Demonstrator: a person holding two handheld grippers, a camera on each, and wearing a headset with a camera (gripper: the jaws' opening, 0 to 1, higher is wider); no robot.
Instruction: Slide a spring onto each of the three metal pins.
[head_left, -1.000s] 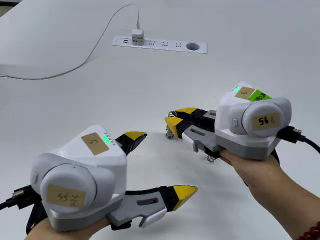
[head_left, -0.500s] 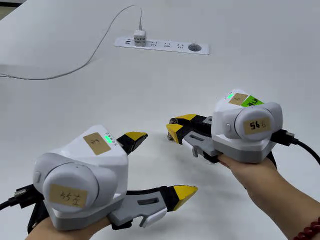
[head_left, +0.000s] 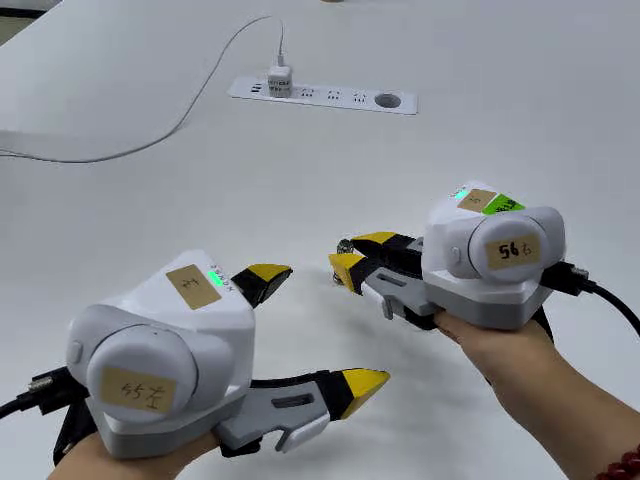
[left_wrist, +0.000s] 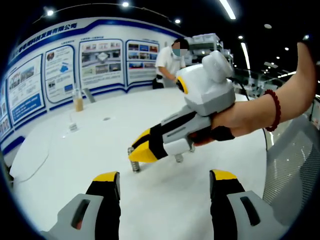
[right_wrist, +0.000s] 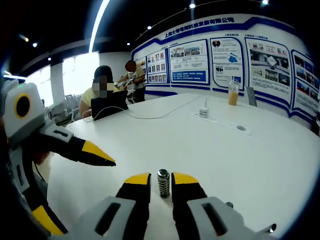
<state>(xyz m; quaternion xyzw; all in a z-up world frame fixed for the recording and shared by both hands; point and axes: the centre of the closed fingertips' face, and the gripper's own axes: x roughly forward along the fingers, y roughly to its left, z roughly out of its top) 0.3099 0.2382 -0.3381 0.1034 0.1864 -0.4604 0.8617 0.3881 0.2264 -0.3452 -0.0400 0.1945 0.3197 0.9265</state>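
Holds the right gripper (head_left: 358, 250) low, right of centre, jaws narrowed onto an upright spring (right_wrist: 163, 183) standing on the table (head_left: 300, 180). Shows a short pin (left_wrist: 178, 158) near the spring, beneath that gripper's body. Holds the left gripper (head_left: 318, 326) nearer and to the left, jaws spread wide, well apart from the spring. Leaves a power strip (head_left: 320, 95) far back, charger (head_left: 278, 77) plugged in.

Tan label (head_left: 513, 250) on right gripper (head_left: 342, 255) is reading "56". Handwritten label (head_left: 133, 388) on left gripper (head_left: 335, 324) and wall posters (right_wrist: 225, 55) are showing nothing legible.
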